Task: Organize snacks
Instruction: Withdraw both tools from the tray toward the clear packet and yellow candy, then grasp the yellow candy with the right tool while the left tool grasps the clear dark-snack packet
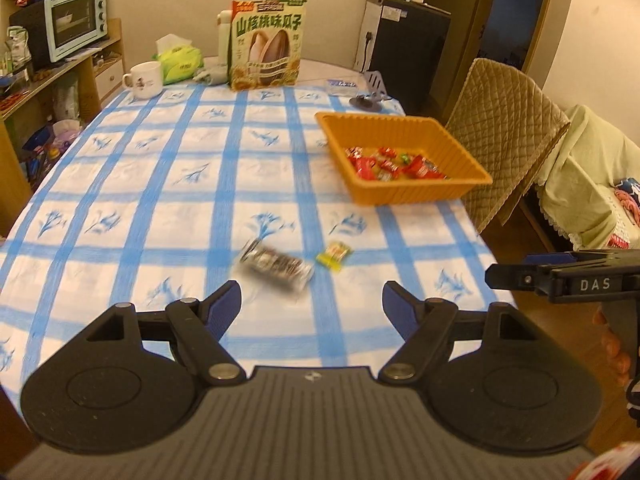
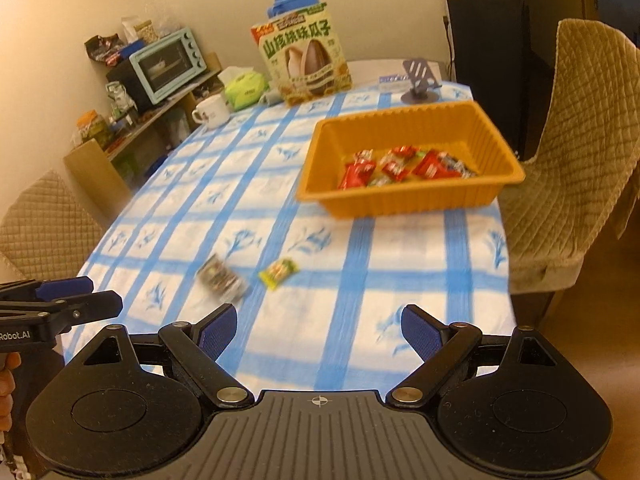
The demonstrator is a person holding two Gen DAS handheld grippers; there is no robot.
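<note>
An orange tray [image 1: 472,160] [image 2: 320,152] holding several red-wrapped snacks [image 1: 394,164] [image 2: 400,168] sits on the right side of the blue-checked table. A dark snack packet [image 1: 276,266] [image 2: 222,278] and a small yellow-green candy [image 1: 334,255] [image 2: 279,272] lie loose on the cloth nearer me. My left gripper [image 1: 312,300] is open and empty, just short of the dark packet. My right gripper [image 2: 318,324] is open and empty, to the right of both loose snacks. Each gripper shows at the edge of the other's view.
A large sunflower-seed box [image 1: 266,44] [image 2: 304,60], a white mug [image 1: 144,79] [image 2: 212,111], a green tissue pack [image 1: 180,60] and a phone stand [image 1: 370,92] [image 2: 420,84] stand at the table's far end. Quilted chairs [image 1: 504,136] [image 2: 576,152] flank the right side; a shelf with a toaster oven [image 1: 76,20] is left.
</note>
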